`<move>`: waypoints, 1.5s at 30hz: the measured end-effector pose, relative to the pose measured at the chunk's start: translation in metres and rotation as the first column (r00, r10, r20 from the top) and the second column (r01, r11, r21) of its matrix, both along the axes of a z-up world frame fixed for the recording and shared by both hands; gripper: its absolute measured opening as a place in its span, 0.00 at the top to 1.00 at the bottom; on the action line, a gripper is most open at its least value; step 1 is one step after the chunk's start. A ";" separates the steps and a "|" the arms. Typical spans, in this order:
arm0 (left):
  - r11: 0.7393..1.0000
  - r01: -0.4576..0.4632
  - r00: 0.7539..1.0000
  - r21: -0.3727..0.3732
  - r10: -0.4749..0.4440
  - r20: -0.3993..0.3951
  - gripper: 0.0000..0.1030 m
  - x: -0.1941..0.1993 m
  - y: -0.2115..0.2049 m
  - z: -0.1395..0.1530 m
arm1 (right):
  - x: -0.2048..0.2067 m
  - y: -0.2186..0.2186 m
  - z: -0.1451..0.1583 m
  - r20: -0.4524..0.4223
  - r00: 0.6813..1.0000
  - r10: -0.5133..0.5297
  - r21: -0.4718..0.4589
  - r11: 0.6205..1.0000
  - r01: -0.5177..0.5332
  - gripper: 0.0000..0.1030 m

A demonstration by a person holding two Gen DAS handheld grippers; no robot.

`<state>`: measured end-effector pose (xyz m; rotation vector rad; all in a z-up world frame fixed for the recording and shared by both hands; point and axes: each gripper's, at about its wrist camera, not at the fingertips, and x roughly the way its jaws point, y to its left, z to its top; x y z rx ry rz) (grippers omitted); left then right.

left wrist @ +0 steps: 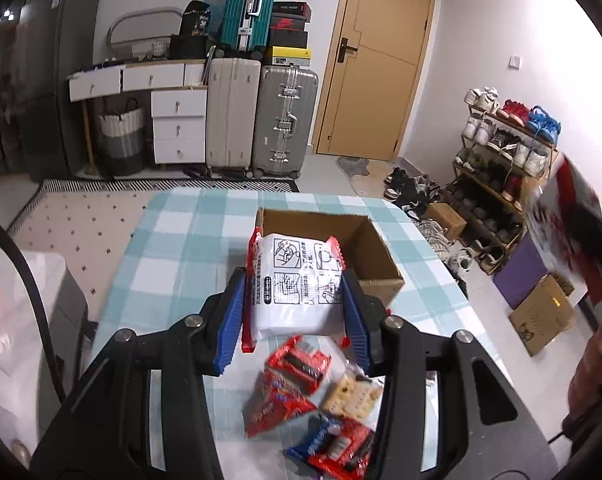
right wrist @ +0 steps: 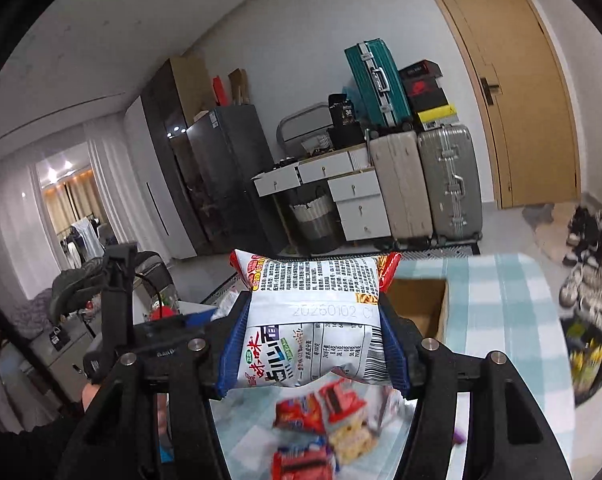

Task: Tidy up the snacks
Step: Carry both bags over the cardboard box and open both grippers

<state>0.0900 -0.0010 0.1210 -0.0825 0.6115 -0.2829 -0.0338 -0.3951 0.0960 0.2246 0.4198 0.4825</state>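
My left gripper [left wrist: 295, 292] is shut on a white noodle packet with red ends [left wrist: 301, 260], held above the checked tablecloth [left wrist: 173, 248], just in front of an open, empty cardboard box [left wrist: 377, 276]. Loose snacks lie under it: red packets [left wrist: 297, 368], a cracker pack [left wrist: 353, 394] and a blue packet [left wrist: 317, 436]. My right gripper [right wrist: 313, 320] is shut on a second white-and-red noodle packet [right wrist: 313, 280], lifted over the same snack pile [right wrist: 333, 400], with the box [right wrist: 421, 304] behind it. That second packet shows blurred at the right edge of the left wrist view [left wrist: 565, 232].
The table's far and right edges drop to the floor. Suitcases [left wrist: 285, 120], white drawers [left wrist: 177, 128] and a door [left wrist: 377, 60] line the back wall; a shoe rack [left wrist: 509, 152] and floor boxes [left wrist: 541, 320] stand right. A dark bowl [right wrist: 589, 360] sits blurred at the right.
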 end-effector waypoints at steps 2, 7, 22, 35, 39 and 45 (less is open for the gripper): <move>1.000 0.015 1.000 0.003 -0.015 -0.008 0.58 0.012 -0.008 0.008 | 0.015 0.003 0.012 -0.001 1.000 -0.008 -0.025 1.000 0.008 0.43; 0.999 0.032 0.999 0.018 -0.032 -0.029 0.58 0.055 -0.027 0.024 | 0.060 0.000 0.021 -0.065 0.997 -0.043 -0.017 0.999 0.042 0.43; 0.996 0.073 0.967 0.049 -0.059 -0.248 0.58 0.210 -0.092 -0.035 | 0.217 -0.010 -0.064 -0.299 0.944 -0.142 -0.121 0.986 0.111 0.42; 0.997 0.083 0.919 0.000 -0.076 -0.388 0.57 0.266 -0.081 -0.124 | 0.267 -0.002 -0.148 -0.477 0.879 -0.013 0.026 0.999 0.028 0.42; 0.997 0.081 0.913 -0.001 -0.075 -0.400 0.56 0.269 -0.077 -0.135 | 0.265 0.000 -0.157 -0.482 0.875 -0.034 -0.007 0.999 0.035 0.41; 0.997 0.081 0.907 -0.004 -0.076 -0.414 0.54 0.267 -0.075 -0.140 | 0.264 -0.004 -0.163 -0.483 0.873 -0.062 -0.016 0.998 0.062 0.40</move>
